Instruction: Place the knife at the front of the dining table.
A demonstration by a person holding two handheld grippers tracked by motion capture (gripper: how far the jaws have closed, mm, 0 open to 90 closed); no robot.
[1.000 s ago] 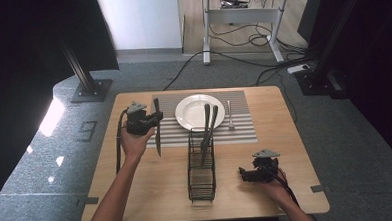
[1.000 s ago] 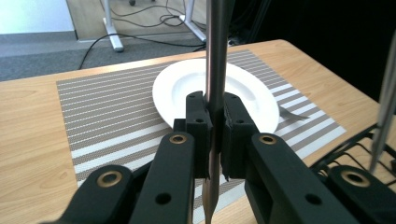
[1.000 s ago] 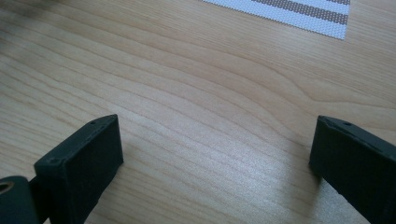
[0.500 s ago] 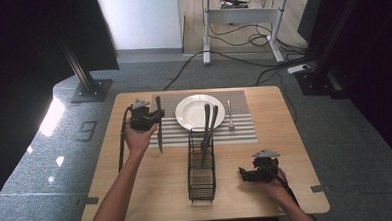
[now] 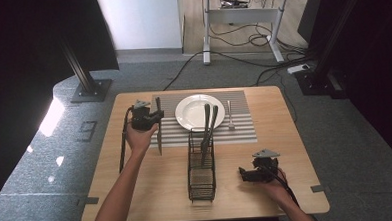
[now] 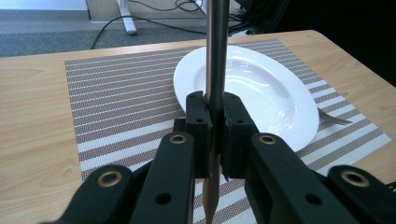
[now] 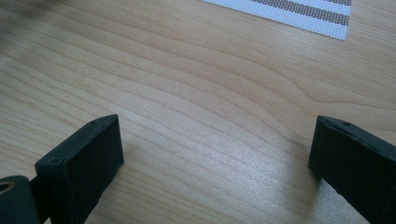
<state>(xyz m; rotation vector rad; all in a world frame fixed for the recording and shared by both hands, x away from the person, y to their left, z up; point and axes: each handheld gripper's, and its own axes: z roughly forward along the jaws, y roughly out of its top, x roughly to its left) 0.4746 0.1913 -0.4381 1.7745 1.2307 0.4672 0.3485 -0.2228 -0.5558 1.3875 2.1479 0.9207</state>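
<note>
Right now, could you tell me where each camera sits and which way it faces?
High view: above the table's near edge, looking forward and down; both forearms enter below.
Left gripper view: on the left gripper, facing the white plate, jaws clamping a knife.
Right gripper view: on the right gripper, facing bare tabletop.
Shared: the striped placemat.

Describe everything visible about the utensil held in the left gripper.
The utensil is a slim piece of grey, metallic-looking cutlery, probably a knife; its ends are hard to make out. The left gripper is shut on its shaft, the black jaws pressing it from both sides. In the high view it runs lengthwise along the left edge of the striped placemat, beside the white plate. Whether it touches the mat cannot be told.
</note>
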